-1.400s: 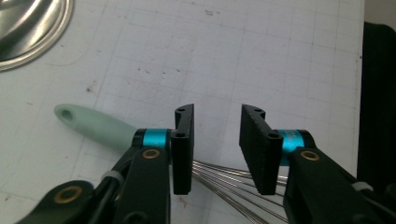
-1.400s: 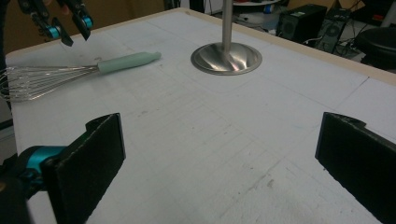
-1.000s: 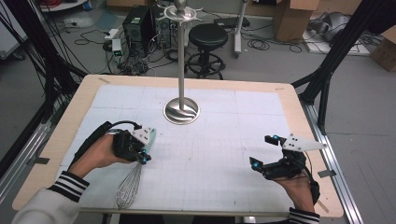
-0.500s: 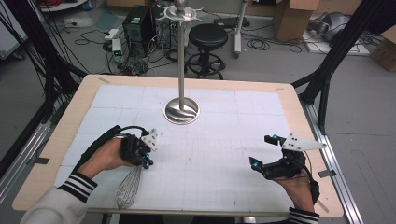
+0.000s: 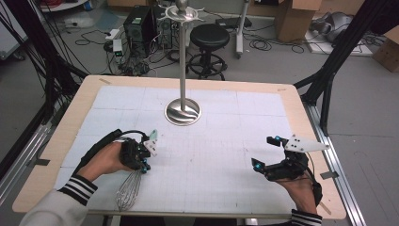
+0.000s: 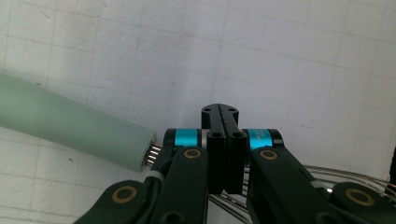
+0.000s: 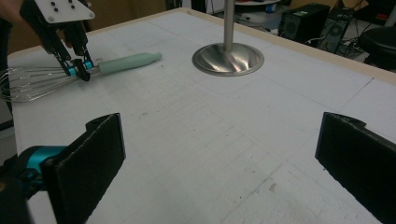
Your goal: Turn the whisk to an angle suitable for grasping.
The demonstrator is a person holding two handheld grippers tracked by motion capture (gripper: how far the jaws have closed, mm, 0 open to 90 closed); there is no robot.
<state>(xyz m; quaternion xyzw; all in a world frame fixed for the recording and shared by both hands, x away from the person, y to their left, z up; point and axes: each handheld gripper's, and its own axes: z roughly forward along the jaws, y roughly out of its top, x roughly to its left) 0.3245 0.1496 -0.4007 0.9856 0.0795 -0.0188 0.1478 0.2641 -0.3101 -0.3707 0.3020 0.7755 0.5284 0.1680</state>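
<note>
Now my left gripper point(image 5: 141, 162) clamped on the whisk point(image 5: 128, 190) at its neck, whisk lying near the table's point(image 5: 291, 101) front-left edge, my right gripper point(image 5: 268, 153) resting apart, jaws wide, metal stand point(image 5: 182, 111) beyond.

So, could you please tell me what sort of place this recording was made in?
Most likely a lab or workshop: black computer towers and loose cables on the grey floor, cardboard boxes, and a white gridded mat on the wooden table.
</note>
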